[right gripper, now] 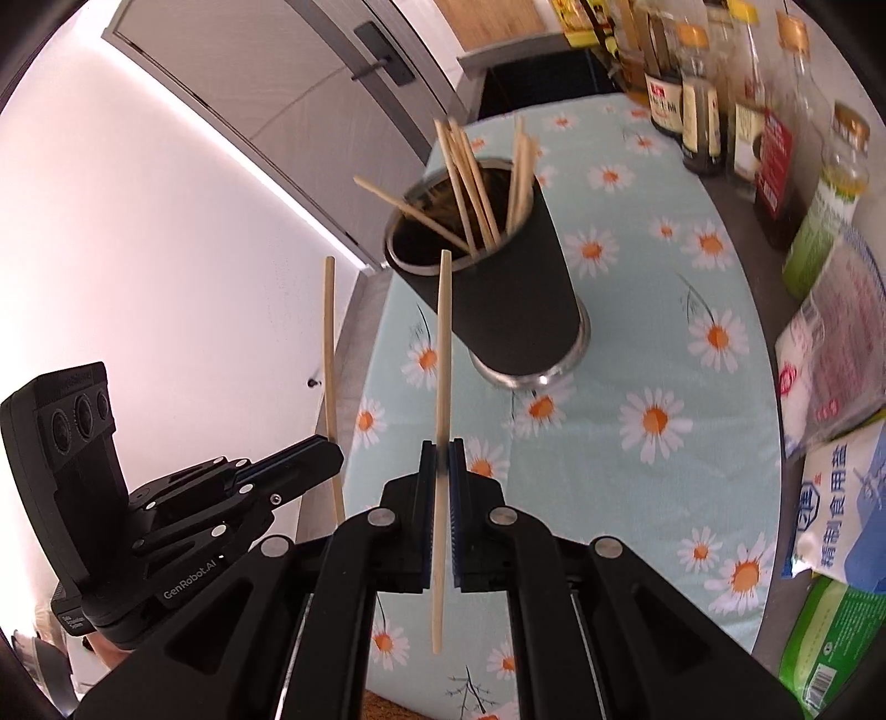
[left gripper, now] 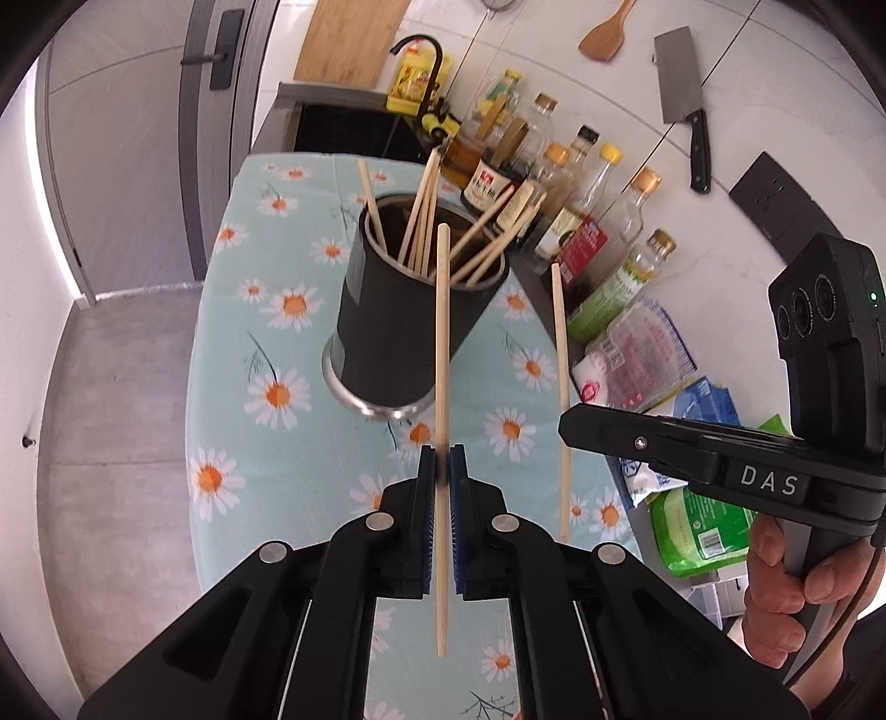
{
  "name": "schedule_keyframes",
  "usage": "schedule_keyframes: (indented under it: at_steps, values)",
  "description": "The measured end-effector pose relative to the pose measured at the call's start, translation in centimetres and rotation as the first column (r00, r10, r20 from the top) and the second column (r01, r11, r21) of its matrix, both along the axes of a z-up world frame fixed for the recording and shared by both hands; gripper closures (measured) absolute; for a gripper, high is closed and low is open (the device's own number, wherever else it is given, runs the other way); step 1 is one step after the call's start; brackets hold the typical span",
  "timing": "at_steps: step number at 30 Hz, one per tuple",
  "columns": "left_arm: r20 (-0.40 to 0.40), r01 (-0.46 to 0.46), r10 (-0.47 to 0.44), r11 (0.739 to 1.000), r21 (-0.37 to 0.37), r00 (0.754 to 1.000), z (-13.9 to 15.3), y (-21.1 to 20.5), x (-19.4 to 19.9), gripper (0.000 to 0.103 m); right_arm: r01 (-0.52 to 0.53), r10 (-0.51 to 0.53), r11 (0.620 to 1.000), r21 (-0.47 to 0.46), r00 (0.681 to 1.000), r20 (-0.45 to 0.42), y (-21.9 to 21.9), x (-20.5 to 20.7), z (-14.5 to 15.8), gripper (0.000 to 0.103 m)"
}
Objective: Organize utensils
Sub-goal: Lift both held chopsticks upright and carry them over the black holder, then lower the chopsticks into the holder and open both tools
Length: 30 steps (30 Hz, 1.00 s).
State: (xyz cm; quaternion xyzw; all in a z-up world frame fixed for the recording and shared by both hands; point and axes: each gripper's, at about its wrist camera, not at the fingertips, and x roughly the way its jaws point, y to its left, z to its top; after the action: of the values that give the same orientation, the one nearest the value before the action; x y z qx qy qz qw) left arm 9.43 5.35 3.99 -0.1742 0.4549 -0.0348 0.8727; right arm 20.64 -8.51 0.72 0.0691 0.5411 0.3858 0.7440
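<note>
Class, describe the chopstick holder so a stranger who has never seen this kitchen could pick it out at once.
Find the daisy-print tablecloth. In its middle stands the chopstick holder, a tall black cup with a steel rim and base. Unlike the glass bottles beside the cloth, it is opaque, open-topped and bristling with wooden chopsticks.

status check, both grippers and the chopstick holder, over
Left gripper shut on chopstick. Right gripper shut on second chopstick. Holder upright, part filled. Path clear.

Daisy tablecloth (left gripper: pixel 266 310), sauce bottles (left gripper: pixel 587 221), cleaver (left gripper: pixel 684 105), wooden spatula (left gripper: pixel 606 33)
</note>
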Motion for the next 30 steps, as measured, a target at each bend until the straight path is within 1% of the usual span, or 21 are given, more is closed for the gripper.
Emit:
schedule_keyframes:
  at_steps: [5, 7, 11, 13, 16, 19, 21, 23, 25, 26, 28, 30]
  values:
    - [0.078, 0.015, -0.013, 1.0, -0.026, 0.997, 2.4, 1.0, 0.8, 0.099, 0.024, -0.027, 0.999, 0.039, 0.997, 0.076, 0.5, 1.0, 2.6, 0.097]
    - [0.109, 0.024, -0.021, 0.999, -0.024, 0.994, 3.2, 1.1, 1.2, 0.099, 0.03, -0.036, 0.998, 0.054, 0.994, 0.108, 0.5, 1.4, 3.6, 0.097]
    - [0.195, 0.033, -0.03, 0.999, -0.016, 0.98, 5.0, 1.5, 2.1, 0.099, 0.045, -0.06, 0.994, 0.096, 0.985, 0.159, 0.4, 2.5, 5.3, 0.097]
    - [0.22, 0.036, -0.033, 0.999, -0.013, 0.975, 5.7, 1.8, 2.9, 0.099, 0.051, -0.07, 0.993, 0.107, 0.981, 0.178, 0.5, 3.2, 5.9, 0.097]
    - [0.278, 0.042, -0.04, 0.999, -0.003, 0.96, 6.7, 2.0, 3.8, 0.099, 0.07, -0.097, 0.989, 0.132, 0.973, 0.209, 0.4, 4.3, 7.0, 0.097]
    - [0.363, 0.038, -0.034, 0.999, -0.004, 0.931, 7.7, 2.4, 4.6, 0.099, 0.098, -0.135, 0.983, 0.153, 0.957, 0.258, 0.6, 5.8, 8.2, 0.097]
    - [0.407, 0.03, -0.025, 1.0, -0.005, 0.913, 8.3, 2.7, 5.2, 0.099, 0.1, -0.147, 0.979, 0.18, 0.952, 0.267, 0.8, 6.9, 8.9, 0.097]
    - [0.463, 0.027, -0.013, 0.999, -0.022, 0.887, 8.8, 3.1, 5.6, 0.099, 0.1, -0.156, 0.973, 0.207, 0.948, 0.277, 1.1, 7.8, 9.5, 0.097]
    - [0.498, 0.024, -0.01, 0.999, -0.021, 0.867, 9.2, 3.3, 6.1, 0.099, 0.105, -0.17, 0.969, 0.224, 0.94, 0.295, 1.2, 8.4, 10.0, 0.097]
    - [0.517, 0.026, -0.015, 1.0, -0.013, 0.856, 9.4, 3.3, 6.2, 0.099, 0.109, -0.177, 0.966, 0.233, 0.938, 0.297, 1.4, 8.9, 10.2, 0.097]
    - [0.546, 0.014, -0.034, 0.999, 0.041, 0.837, 9.7, 3.1, 6.7, 0.099, 0.11, -0.184, 0.961, 0.253, 0.939, 0.292, 1.7, 9.7, 10.6, 0.097]
    - [0.573, 0.019, -0.044, 0.999, 0.049, 0.818, 10.0, 3.1, 7.3, 0.099, 0.112, -0.192, 0.96, 0.255, 0.93, 0.313, 2.3, 10.4, 11.2, 0.097]
